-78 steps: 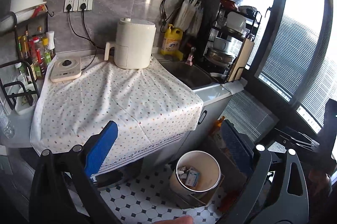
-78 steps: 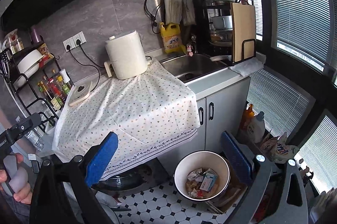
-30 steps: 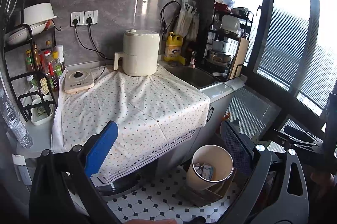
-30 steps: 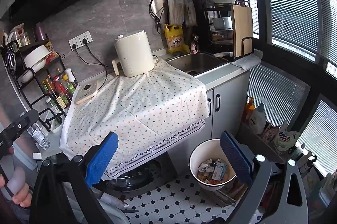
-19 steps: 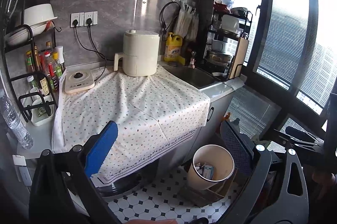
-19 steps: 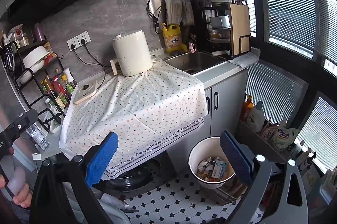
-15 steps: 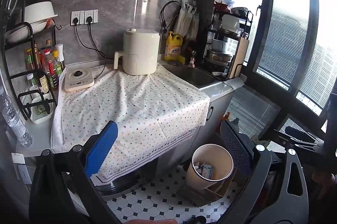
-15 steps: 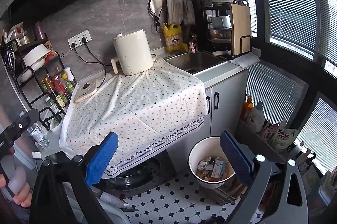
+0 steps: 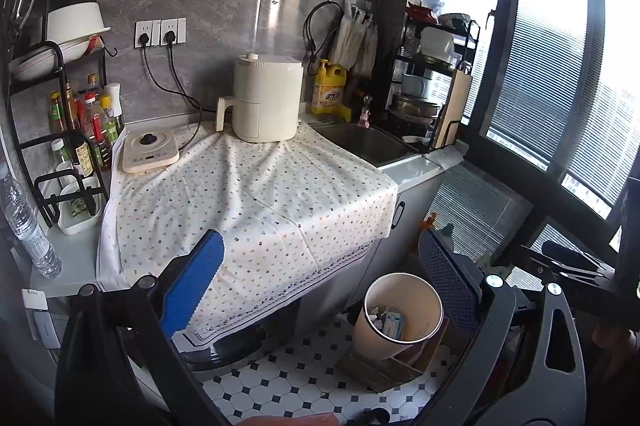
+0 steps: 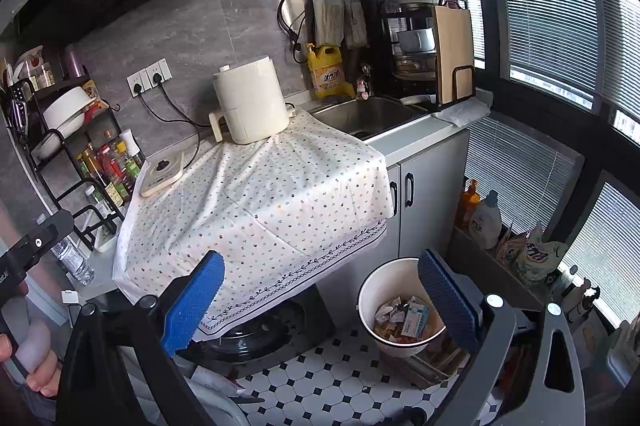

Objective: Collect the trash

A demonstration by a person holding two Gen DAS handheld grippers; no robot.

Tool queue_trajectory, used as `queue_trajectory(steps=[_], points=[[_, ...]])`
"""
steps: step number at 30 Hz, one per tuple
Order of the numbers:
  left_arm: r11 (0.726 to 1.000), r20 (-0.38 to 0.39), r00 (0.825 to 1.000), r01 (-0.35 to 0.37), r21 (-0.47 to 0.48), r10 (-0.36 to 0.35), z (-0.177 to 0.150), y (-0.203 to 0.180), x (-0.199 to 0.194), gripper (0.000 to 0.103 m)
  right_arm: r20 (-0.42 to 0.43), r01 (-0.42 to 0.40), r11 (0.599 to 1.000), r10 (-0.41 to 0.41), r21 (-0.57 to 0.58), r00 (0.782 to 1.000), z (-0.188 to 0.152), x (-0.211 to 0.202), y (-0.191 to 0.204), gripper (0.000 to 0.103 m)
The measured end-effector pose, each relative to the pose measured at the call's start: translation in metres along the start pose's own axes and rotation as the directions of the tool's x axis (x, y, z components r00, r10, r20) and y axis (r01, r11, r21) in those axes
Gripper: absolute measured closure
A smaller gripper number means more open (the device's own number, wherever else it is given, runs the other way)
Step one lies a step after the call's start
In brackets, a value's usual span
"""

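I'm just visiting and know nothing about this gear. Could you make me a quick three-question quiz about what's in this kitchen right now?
1. True or false: the left gripper and right gripper each hold a piece of trash.
2. Where does the trash bin stand? A) on the counter B) on the tiled floor by the cabinet C) in the sink
3. Which appliance rests on the dotted cloth nearest the sink?

Key: 1 false, both are open and empty. 2 B. 3 the cream air fryer.
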State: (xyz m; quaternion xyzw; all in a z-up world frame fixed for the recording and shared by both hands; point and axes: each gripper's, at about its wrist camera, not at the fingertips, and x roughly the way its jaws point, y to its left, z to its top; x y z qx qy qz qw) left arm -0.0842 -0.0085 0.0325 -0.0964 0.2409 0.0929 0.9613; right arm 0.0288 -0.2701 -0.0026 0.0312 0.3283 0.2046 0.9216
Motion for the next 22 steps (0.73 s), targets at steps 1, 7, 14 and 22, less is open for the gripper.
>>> queue_trajectory(steps=[1, 7, 14, 22], points=[[1.0, -0.001, 1.0, 0.0, -0.001, 0.0, 0.0, 0.0, 0.0, 0.006, -0.001, 0.001, 1.0, -0.001, 0.0, 1.0, 0.0, 0.0, 0.0, 0.008], [1.0, -0.007, 1.0, 0.004, -0.009, -0.004, -0.001, 0.0, 0.002, 0.006, -0.004, 0.004, 1.0, -0.004, -0.003, 1.0, -0.001, 0.002, -0.001, 0.008], [0.998, -0.036, 0.999, 0.036, -0.049, -0.038, -0.006, 0.003, 0.013, 0.006, -0.035, 0.026, 1.0, -0.026, -0.001, 0.999, -0.008, 0.007, -0.006, 0.008], [0.996, -0.092, 0.993, 0.067, -0.055, -0.071, -0.01, 0.001, 0.043, 0.006, -0.074, 0.084, 0.996, -0.082, 0.025, 0.994, -0.015, 0.016, -0.027, 0.008]])
